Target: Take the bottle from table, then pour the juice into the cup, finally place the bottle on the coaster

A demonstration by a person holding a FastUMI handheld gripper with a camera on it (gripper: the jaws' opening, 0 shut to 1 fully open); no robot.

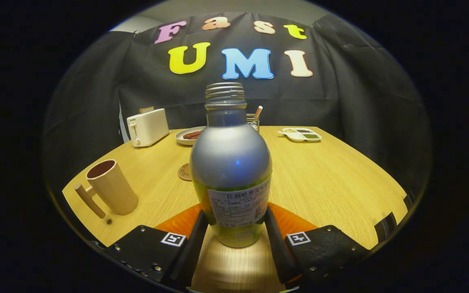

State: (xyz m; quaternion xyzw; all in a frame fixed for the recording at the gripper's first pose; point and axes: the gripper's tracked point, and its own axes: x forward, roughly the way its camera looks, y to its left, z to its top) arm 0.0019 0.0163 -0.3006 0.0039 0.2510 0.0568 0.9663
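Table (332,179), light wood grain, under everything. Bottle (230,162) next, upright and uncapped, silvery above and green below, label facing the camera, base between the fingers and close over or on the wood, cannot tell which. Gripper (234,228) clenched on the bottle, one finger pressed to each side of the lower body. Toaster (148,127), white, far back on the left. Cup (110,186), tan with a stick handle, upright beside the left finger, well apart from the bottle. Plate (185,138) behind the bottle, something dark on it. Divided tray (301,134) at the far right. Coaster (185,172), round, just behind the bottle's left edge, partly hidden.
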